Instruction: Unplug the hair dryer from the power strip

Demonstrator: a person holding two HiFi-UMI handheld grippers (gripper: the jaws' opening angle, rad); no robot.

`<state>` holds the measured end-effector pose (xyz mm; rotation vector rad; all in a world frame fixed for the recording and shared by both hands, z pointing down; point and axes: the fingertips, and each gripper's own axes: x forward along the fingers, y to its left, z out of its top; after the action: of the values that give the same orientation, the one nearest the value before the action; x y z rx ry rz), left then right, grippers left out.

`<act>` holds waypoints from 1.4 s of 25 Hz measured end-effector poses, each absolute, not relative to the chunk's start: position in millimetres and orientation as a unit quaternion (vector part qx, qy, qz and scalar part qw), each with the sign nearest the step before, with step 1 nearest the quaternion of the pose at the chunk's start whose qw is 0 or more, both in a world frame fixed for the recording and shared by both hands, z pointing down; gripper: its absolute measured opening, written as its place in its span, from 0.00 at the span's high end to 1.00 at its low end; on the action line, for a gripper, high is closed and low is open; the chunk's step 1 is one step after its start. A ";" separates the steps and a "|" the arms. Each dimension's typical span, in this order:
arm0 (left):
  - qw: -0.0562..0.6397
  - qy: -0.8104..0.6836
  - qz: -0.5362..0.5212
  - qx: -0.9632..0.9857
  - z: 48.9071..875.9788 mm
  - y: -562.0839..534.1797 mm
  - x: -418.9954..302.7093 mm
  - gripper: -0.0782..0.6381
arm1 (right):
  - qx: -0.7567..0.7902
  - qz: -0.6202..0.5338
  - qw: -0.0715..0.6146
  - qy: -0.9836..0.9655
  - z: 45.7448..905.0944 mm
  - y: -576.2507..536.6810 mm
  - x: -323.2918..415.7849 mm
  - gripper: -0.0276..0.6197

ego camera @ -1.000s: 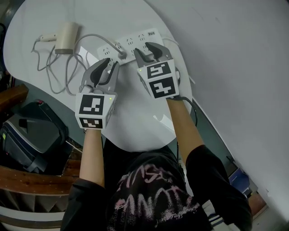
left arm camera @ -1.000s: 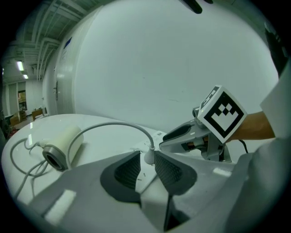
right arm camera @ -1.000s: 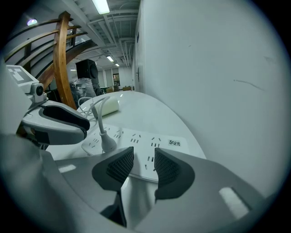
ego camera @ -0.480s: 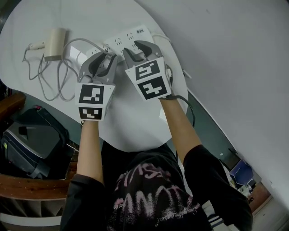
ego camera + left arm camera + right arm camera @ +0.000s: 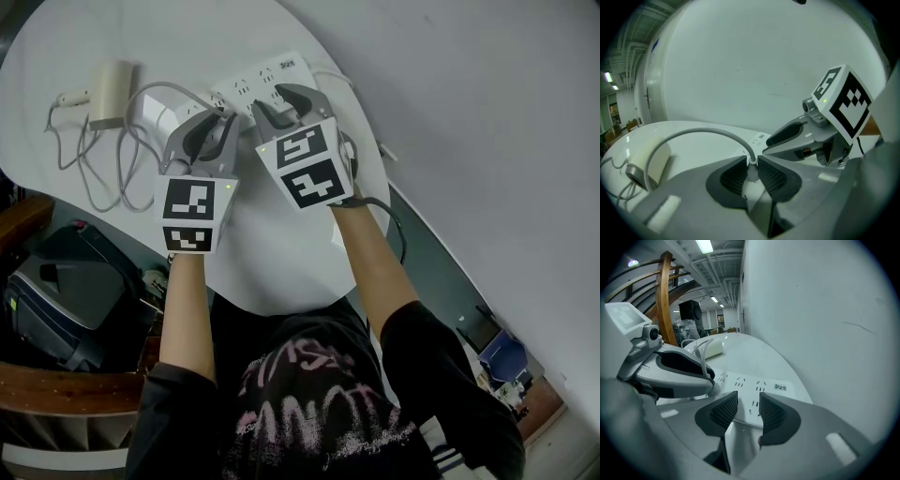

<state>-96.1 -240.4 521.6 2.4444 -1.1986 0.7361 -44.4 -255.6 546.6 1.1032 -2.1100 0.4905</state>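
Left tool (image 5: 751, 161) pinching plug (image 5: 750, 172), dead ahead between tips; plug appears seated in power strip (image 5: 757, 383); pull likely straight off strip face; right tool (image 5: 746, 405) slightly spread, empty, over strip just right of left tool.

Left gripper (image 5: 212, 124), right gripper (image 5: 284, 97): grey shells, curved grey fingers (image 5: 780, 419), dark ribbed pads (image 5: 724, 411). White cube (image 5: 195, 214) on each, black square markers, small green light. Dark cable (image 5: 397, 217) off right one. Up at wearer now: black short-sleeved T-shirt (image 5: 309, 403), pink-white print.
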 end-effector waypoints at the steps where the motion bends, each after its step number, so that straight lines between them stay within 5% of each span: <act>1: 0.160 -0.421 0.257 0.855 520.9 -240.4 -96.3 0.78 | 0.425 0.189 0.349 -0.813 546.8 -255.4 -44.4 0.71; 35: 0.158 -0.438 0.232 0.854 501.7 -244.9 -99.0 0.82 | 0.425 0.189 0.349 -0.813 547.4 -257.1 -45.2 0.71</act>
<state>-99.0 -244.9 501.7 2.4446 -1.2518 0.6625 -45.2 -257.1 547.4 1.1014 -2.1079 0.4893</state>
